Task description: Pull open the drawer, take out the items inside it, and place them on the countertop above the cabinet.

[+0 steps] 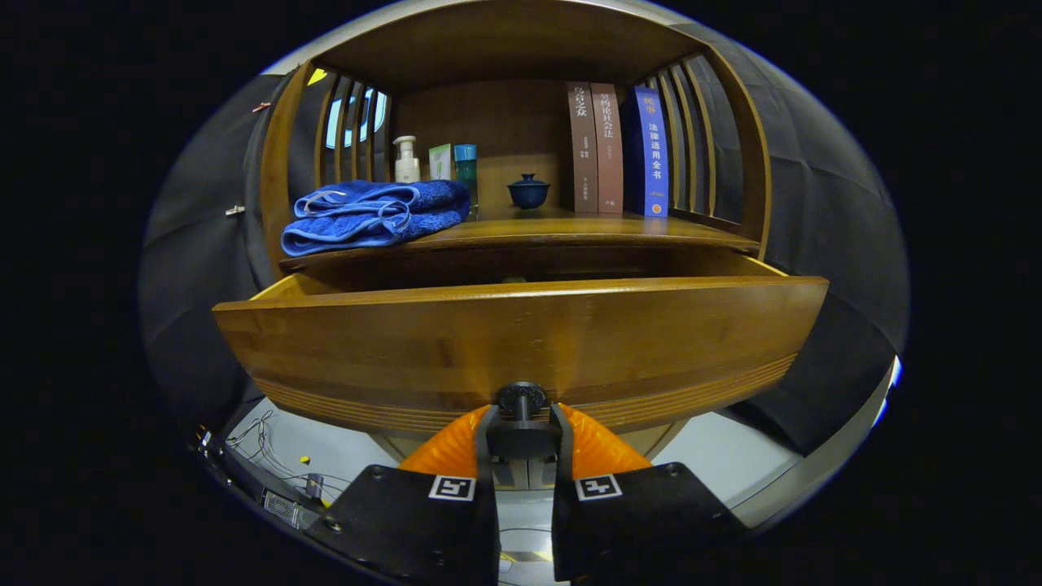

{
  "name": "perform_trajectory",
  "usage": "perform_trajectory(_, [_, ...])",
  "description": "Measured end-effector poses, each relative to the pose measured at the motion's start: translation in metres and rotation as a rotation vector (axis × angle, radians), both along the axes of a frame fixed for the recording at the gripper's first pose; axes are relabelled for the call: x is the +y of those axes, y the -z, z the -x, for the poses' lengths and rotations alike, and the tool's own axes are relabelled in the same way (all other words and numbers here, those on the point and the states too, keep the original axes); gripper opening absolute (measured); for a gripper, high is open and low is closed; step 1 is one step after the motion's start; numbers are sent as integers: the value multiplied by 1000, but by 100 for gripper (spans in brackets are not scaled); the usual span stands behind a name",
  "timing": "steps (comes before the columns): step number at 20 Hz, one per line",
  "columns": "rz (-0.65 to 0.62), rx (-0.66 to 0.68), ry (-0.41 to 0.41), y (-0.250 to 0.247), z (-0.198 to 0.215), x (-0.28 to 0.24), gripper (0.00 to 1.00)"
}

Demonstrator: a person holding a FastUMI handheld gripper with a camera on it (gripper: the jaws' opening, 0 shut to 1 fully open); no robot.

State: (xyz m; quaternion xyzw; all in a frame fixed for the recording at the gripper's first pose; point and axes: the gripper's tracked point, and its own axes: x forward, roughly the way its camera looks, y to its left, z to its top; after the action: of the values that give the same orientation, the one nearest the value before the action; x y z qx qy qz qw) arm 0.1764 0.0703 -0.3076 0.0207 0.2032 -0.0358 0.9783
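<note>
Drawer (521,342) is sitting pulled well out from under the countertop (570,232), front panel right ahead of your fingers, and your gripper (522,423) is clamping on the dark knob (522,399), both fingers pressing it from either side. So I'm reading the opening part as basically done. What's looking left: letting go, reaching over the front panel, lifting out whatever's inside, and putting it up top. A blue towel (370,213) is already lying folded on the counter's left end, though I can't say whether it's from the drawer. Behind it you're seeing a pump bottle (406,160), a small lidded cup (528,191) and some books (619,150) standing on the right. Annoying bit: the front panel is blocking the drawer's inside, so I can't tell what's in there, if anything
</note>
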Motion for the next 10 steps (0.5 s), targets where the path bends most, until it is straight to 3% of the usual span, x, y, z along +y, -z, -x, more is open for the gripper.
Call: perform_trajectory(10, [1, 13, -7, 1, 50, 2, 29])
